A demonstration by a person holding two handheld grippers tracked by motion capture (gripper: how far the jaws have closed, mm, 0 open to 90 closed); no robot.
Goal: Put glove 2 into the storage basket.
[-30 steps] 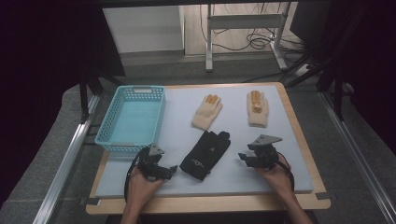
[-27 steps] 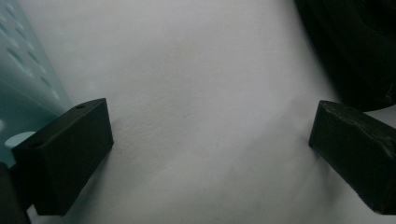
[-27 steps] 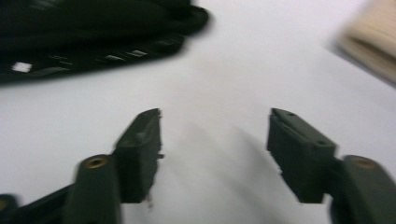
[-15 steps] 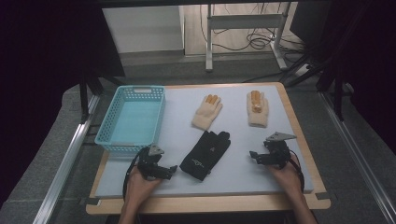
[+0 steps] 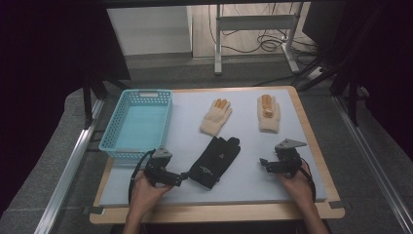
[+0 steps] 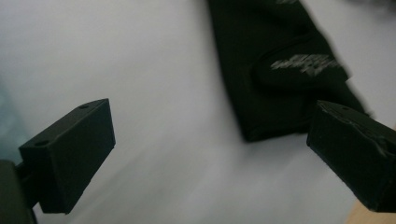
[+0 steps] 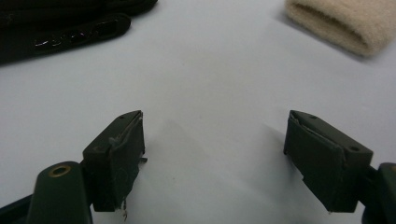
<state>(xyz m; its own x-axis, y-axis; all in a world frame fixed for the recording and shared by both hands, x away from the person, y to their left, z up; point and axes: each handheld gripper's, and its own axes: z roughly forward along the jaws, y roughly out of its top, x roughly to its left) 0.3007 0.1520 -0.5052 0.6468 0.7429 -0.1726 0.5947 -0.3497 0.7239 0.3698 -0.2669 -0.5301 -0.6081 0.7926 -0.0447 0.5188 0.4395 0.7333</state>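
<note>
A black glove (image 5: pixel 214 161) lies flat at the front middle of the grey mat. My left gripper (image 5: pixel 182 176) points right at its cuff. In the left gripper view this gripper (image 6: pixel 224 154) is open, jaws wide, with the black glove (image 6: pixel 280 70) just ahead and nothing pinched. My right gripper (image 5: pixel 264 163) sits to the right of the glove, pointing left at it. Its jaws have just been opening and now stand open (image 7: pixel 215 149) over bare mat, with the black glove (image 7: pixel 60 28) farther off.
Two cream gloves (image 5: pixel 215 118) (image 5: pixel 268 114) lie at the back of the mat; the cuff of one (image 7: pixel 345 23) appears in the right gripper view. A light blue basket (image 5: pixel 137 124) stands at the left. The table's wooden edge (image 5: pixel 219 214) runs along the front.
My right gripper has drawn to the right, away from the black glove. The left gripper has risen slightly beside the glove's cuff.
</note>
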